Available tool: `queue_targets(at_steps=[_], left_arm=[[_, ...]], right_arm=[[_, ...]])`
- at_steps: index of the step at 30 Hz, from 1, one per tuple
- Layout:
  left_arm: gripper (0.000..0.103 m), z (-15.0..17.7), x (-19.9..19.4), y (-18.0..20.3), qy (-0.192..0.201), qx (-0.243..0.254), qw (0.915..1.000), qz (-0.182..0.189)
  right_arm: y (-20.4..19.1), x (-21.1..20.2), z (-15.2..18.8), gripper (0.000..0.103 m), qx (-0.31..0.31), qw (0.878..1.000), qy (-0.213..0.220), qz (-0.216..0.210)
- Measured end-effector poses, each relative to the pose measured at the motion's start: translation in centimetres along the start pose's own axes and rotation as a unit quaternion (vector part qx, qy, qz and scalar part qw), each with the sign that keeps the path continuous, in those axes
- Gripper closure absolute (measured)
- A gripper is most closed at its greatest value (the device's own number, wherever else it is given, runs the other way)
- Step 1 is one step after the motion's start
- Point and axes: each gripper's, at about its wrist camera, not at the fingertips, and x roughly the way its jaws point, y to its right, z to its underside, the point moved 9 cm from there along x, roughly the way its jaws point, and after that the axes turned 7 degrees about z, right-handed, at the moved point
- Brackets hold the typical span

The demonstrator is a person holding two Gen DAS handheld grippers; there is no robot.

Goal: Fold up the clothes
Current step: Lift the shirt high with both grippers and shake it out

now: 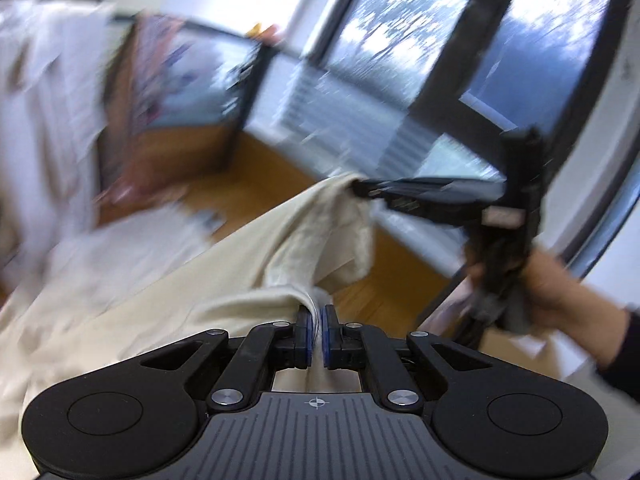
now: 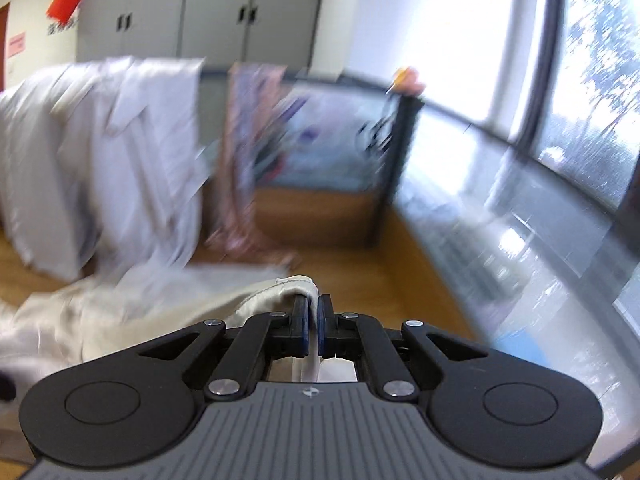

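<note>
Both clamped on cream garment [image 1: 256,248], left gripper [image 1: 316,320] and right gripper [image 2: 313,316] at raised edge; keep even tension, corners level while laying flat.

Cream garment [image 1: 168,300] soft matt cloth, grippers' fingers [image 1: 303,334] matt blk plastic, floor [image 2: 420,280] smooth wood

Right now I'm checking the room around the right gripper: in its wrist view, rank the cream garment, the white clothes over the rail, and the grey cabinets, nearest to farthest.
1. Cream garment: pinched in the right gripper, trailing left.
2. White clothes: draped over the rail, left, mid-room.
3. Grey cabinets: on the back wall, upper left.
</note>
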Motion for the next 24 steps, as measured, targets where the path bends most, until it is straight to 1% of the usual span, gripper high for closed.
queue_targets(at_steps=[3, 5, 7, 9, 10, 12, 13, 15, 16, 18, 19, 21, 22, 24], left_arm=[[0.097, -3.7, 2.3, 2.9, 0.028, -0.002, 0.9986, 0.045], [0.097, -6.1, 3.3, 4.6, 0.049, -0.012, 0.9955, 0.08], [0.097, -8.8, 3.8, 6.2, 0.078, -0.027, 0.9904, 0.11], [0.097, -11.3, 3.3, 7.0, 0.118, -0.053, 0.9824, 0.135], [0.097, -12.3, 2.8, 7.0, 0.138, -0.065, 0.9782, 0.141], [0.097, -13.5, 1.4, 6.2, 0.171, -0.083, 0.9731, 0.13], [0.097, -13.6, 0.8, 5.5, 0.183, -0.091, 0.9722, 0.114], [0.097, -13.2, -0.4, 3.5, 0.198, -0.085, 0.9752, 0.051], [0.097, -12.5, -0.9, 2.4, 0.2, -0.086, 0.9757, 0.02], [0.097, -10.3, -2.2, -0.3, 0.198, -0.117, 0.9726, -0.035], [0.097, -9.1, -2.8, -1.7, 0.197, -0.133, 0.9694, -0.062], [0.097, -6.3, -4.1, -4.4, 0.193, -0.168, 0.9598, -0.116], [0.097, -4.7, -5.0, -5.3, 0.191, -0.186, 0.9535, -0.141], [0.097, -1.3, -7.2, -7.2, 0.188, -0.223, 0.9369, -0.193]], right_arm=[[3.2, -0.5, -4.2, 0.098, 0.002, 0.999, 0.041, 0.024], [5.1, -0.9, -7.2, 0.098, 0.001, 0.997, 0.073, 0.035], [7.0, -1.3, -10.3, 0.098, 0.0, 0.993, 0.105, 0.046], [8.8, -1.8, -13.4, 0.098, 0.0, 0.989, 0.136, 0.056], [9.0, -1.8, -14.8, 0.098, -0.004, 0.988, 0.147, 0.048], [8.4, -1.6, -17.2, 0.098, -0.013, 0.986, 0.166, 0.02], [7.1, -1.0, -17.6, 0.098, -0.025, 0.986, 0.165, 0.001], [4.6, 0.2, -18.2, 0.098, -0.05, 0.985, 0.162, -0.037], [3.3, 0.8, -18.5, 0.098, -0.062, 0.983, 0.161, -0.056], [0.7, 1.9, -19.0, 0.098, -0.085, 0.979, 0.157, -0.095], [-1.1, 2.4, -18.5, 0.098, -0.093, 0.977, 0.15, -0.116], [-4.8, 3.7, -17.4, 0.098, -0.106, 0.972, 0.131, -0.163], [-6.8, 4.4, -16.7, 0.098, -0.114, 0.968, 0.122, -0.186], [-11.1, 5.2, -14.9, 0.098, -0.126, 0.96, 0.1, -0.229]])
